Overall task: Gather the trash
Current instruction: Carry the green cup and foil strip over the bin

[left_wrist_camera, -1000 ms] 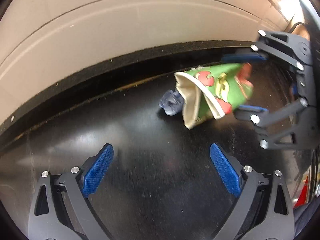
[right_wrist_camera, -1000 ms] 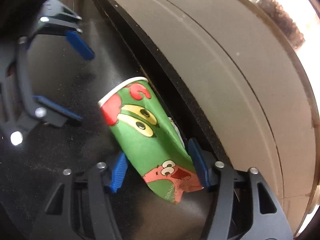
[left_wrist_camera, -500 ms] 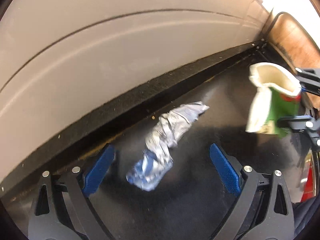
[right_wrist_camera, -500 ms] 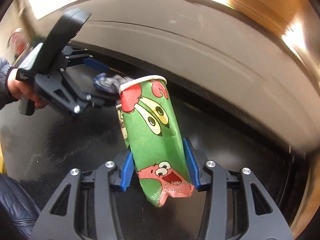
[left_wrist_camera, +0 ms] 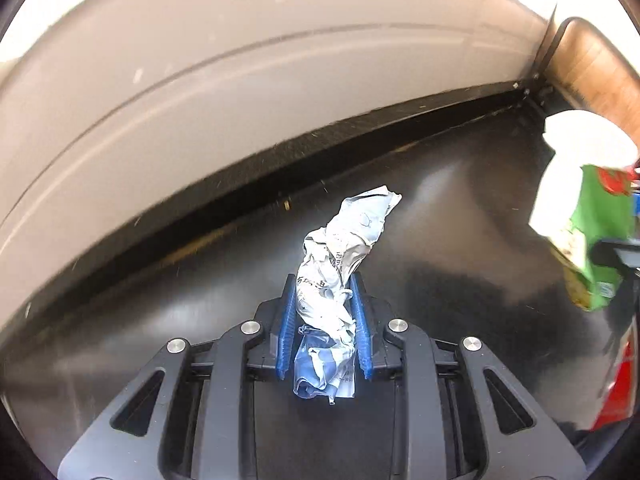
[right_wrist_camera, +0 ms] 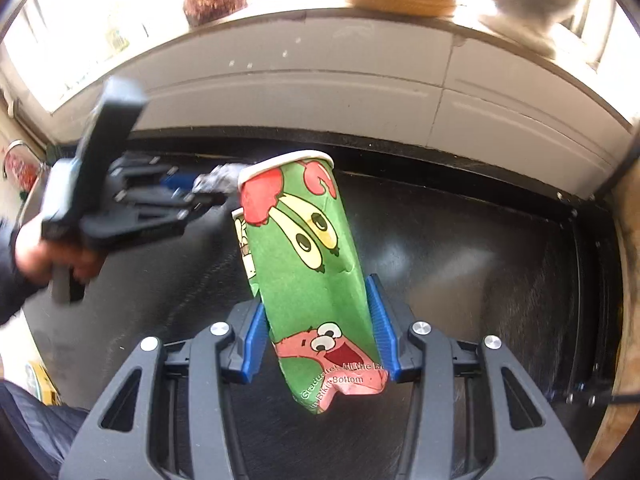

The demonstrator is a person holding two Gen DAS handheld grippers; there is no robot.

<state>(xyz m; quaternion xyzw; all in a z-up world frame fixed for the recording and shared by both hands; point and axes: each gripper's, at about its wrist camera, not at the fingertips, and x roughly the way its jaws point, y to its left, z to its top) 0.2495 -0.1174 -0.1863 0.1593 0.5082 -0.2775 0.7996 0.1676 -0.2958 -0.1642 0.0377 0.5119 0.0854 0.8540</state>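
Left wrist view: the left tool (left_wrist_camera: 325, 322) has just been closing, and its blue pads now pinch a crumpled wrapper (left_wrist_camera: 340, 280) of silvery-white and blue film. The wrapper sits between the pads about halfway along its length; its twisted upper end sticks out ahead over the dark surface (left_wrist_camera: 160, 312), and its blue end hangs back toward the tool body. Whether it is clear of the surface cannot be told. It looks light, limp and somewhat slick, so a pinch at the bunched middle, as here, seems safer than one on a loose tail, which could slide out. At the right edge a green paper cup (left_wrist_camera: 588, 236) shows, blurred.

Right wrist view: the right tool (right_wrist_camera: 320, 326) is pressed onto the green paper cup (right_wrist_camera: 304, 264) near its crushed base, rim pointing away, held above the dark surface (right_wrist_camera: 480, 280). A second cup appears nested behind it. The cup is light and thin-walled; it dents under the pads, and the creased lower part probably gives the firmer hold, while the open rim would collapse. To the left, the left tool (right_wrist_camera: 204, 196) appears blurred in the person's hand (right_wrist_camera: 44, 256), the wrapper (right_wrist_camera: 220, 178) at its tips.
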